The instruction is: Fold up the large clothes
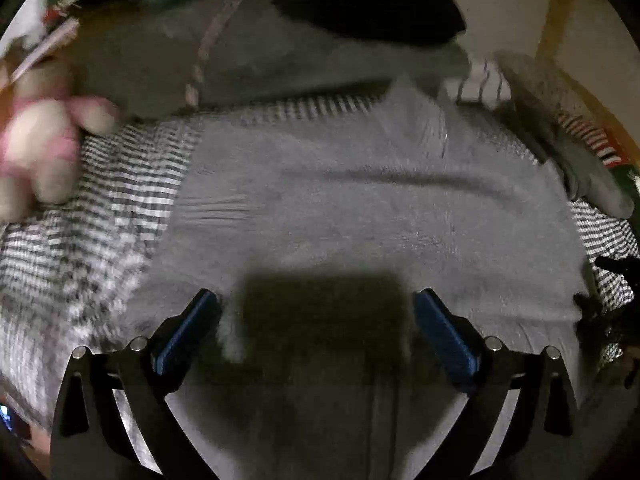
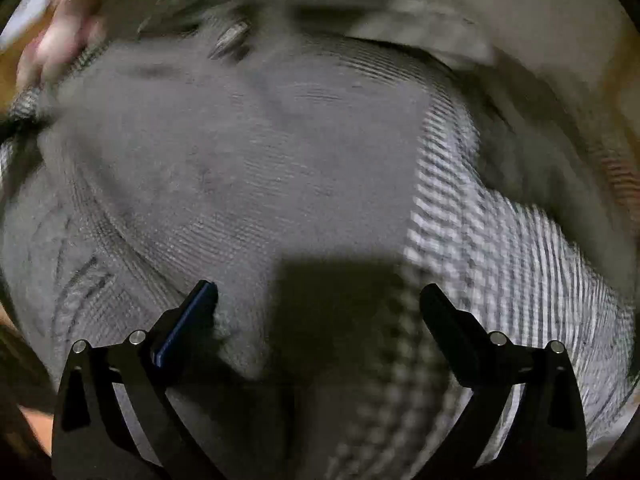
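Observation:
A large grey knitted garment [image 1: 360, 208] lies spread flat on a black-and-white checked cover [image 1: 100, 216]. My left gripper [image 1: 316, 300] is open and empty, low over the garment's near part, its shadow on the cloth between the jaws. In the right wrist view the same grey garment [image 2: 240, 168] fills the left and middle, and the checked cover [image 2: 500, 248] shows to the right. My right gripper [image 2: 320, 296] is open and empty, just above the garment's right edge. Both views are motion-blurred.
Other clothes lie beyond the garment: a dark grey piece with a pink stripe [image 1: 208, 52], a black one [image 1: 372, 12] and a grey heap at the right [image 1: 560, 128]. A pink-and-cream soft object [image 1: 36, 148] lies at the left. Wooden framing [image 1: 552, 20] stands behind.

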